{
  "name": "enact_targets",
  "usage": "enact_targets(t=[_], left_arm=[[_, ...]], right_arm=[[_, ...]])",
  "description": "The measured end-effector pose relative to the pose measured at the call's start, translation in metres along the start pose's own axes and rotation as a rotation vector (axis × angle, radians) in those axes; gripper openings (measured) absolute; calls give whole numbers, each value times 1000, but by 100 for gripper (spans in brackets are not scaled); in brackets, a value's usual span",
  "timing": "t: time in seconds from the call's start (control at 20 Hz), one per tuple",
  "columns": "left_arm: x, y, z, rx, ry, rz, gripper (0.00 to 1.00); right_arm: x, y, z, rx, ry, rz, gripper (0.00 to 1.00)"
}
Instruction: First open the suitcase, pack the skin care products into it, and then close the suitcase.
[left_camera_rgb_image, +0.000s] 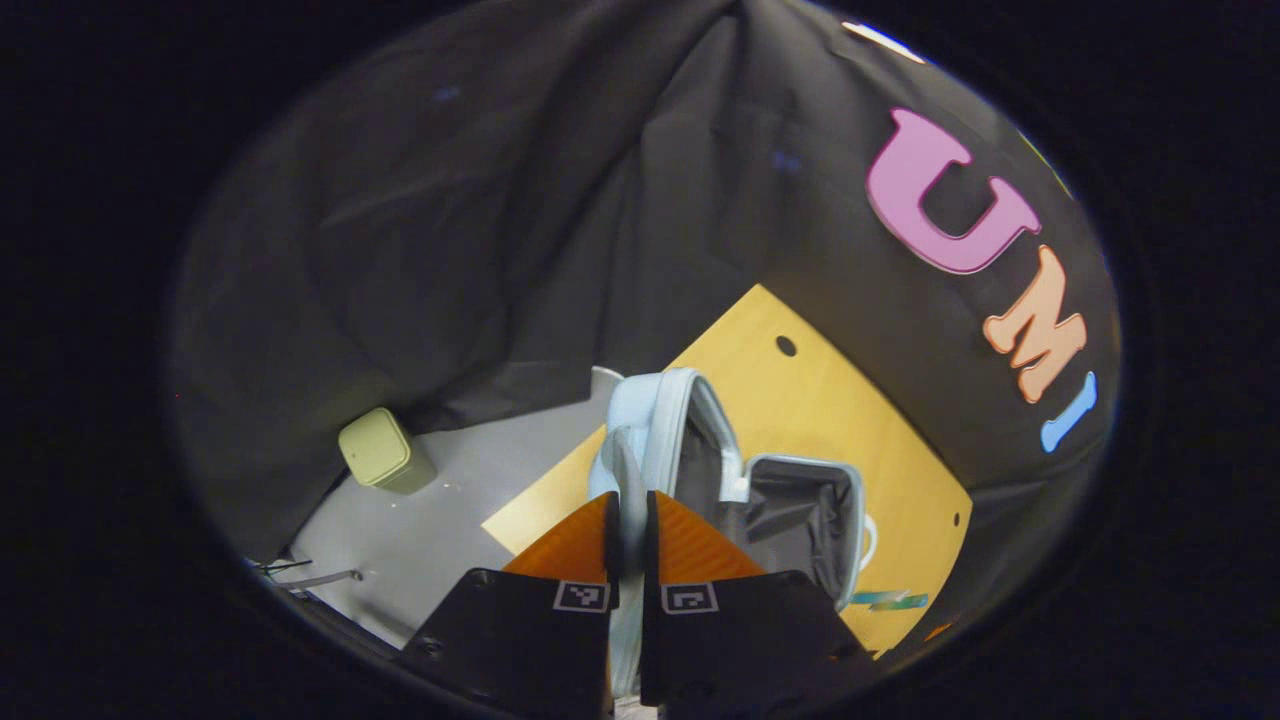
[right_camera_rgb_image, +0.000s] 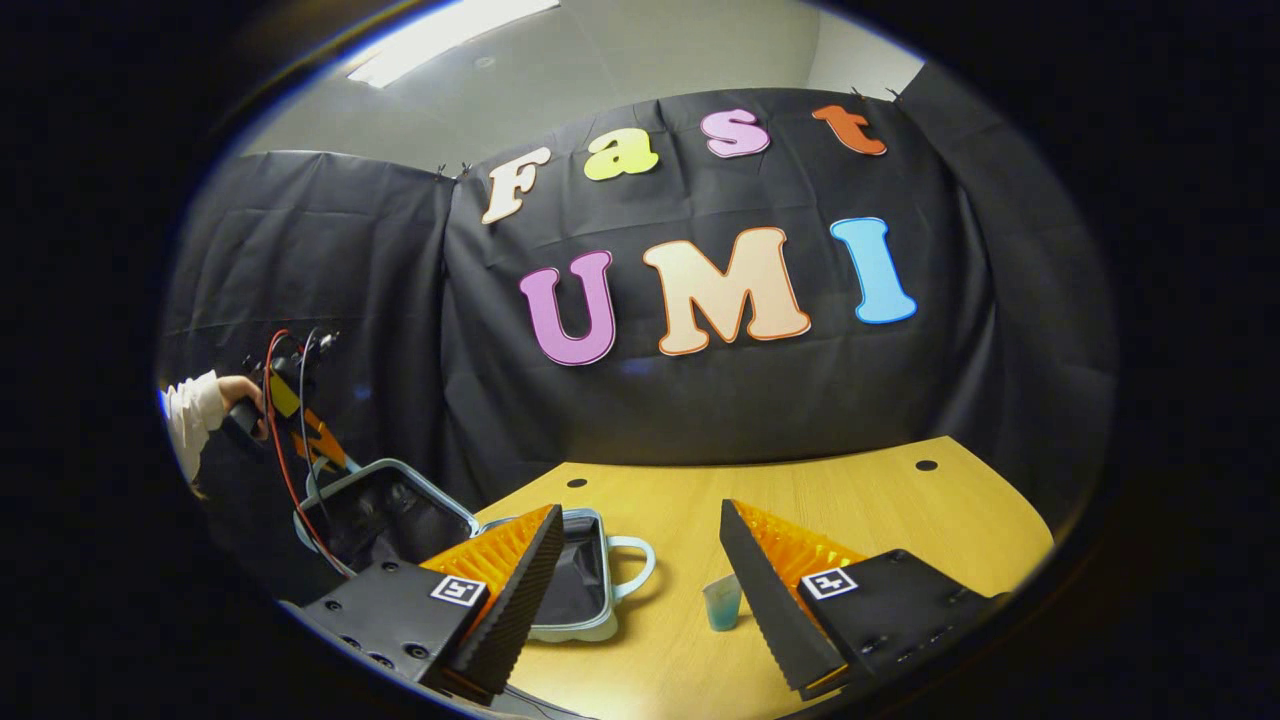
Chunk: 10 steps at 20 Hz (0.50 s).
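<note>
At nine o'clock in the right gripper view, a hand in a white sleeve (right_camera_rgb_image: 215, 405) is holding the left tool (right_camera_rgb_image: 318, 452) against the raised lid (right_camera_rgb_image: 385, 505) of the small pale-blue hard-shell suitcase (right_camera_rgb_image: 583, 575), which is lying open on the yellow wooden tabletop (right_camera_rgb_image: 850, 500), its dark lined base half sitting at about seven o'clock. In the left gripper view the left tool (left_camera_rgb_image: 628, 510) is standing nearly closed, its two fingers (left_camera_rgb_image: 575, 545) pinching the pale-blue lid rim (left_camera_rgb_image: 628, 470) at six o'clock, with the grey lining (left_camera_rgb_image: 800, 520) of the suitcase showing at five o'clock and a pale green lidded bin (left_camera_rgb_image: 385, 452) resting on the grey floor at eight o'clock.

Moving rightward in the right gripper view, a small translucent teal bottle (right_camera_rgb_image: 722, 602) is standing upright on the tabletop just beside the suitcase handle (right_camera_rgb_image: 635, 565), at six o'clock. The right tool (right_camera_rgb_image: 640, 570) is hanging wide open and empty above it.

Judging from this, opening is all but done; packing the bottle and closing the lid are left.
</note>
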<state>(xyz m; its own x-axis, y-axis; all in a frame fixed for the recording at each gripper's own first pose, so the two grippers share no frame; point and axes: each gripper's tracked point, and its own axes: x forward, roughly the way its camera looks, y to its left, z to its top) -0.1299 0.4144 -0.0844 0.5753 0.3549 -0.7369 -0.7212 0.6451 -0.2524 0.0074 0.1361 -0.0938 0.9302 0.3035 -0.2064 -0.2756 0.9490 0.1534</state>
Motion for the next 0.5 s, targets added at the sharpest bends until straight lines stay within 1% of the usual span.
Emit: enact_targets(t=[0.1, 0.25, 0.35, 0.5], left_arm=[[14, 25, -14, -14, 35, 31, 5], [36, 53, -36, -36, 86, 54, 5], [54, 65, -51, -43, 110, 60, 5], [81, 69, -65, -59, 136, 52, 5]], right_arm=[[-3, 5, -2, -5, -7, -18, 98], [-2, 9, -4, -5, -5, -42, 98], [-4, 11, -7, -11, -5, -58, 98], [-5, 14, -11, -32, 2, -78, 98]])
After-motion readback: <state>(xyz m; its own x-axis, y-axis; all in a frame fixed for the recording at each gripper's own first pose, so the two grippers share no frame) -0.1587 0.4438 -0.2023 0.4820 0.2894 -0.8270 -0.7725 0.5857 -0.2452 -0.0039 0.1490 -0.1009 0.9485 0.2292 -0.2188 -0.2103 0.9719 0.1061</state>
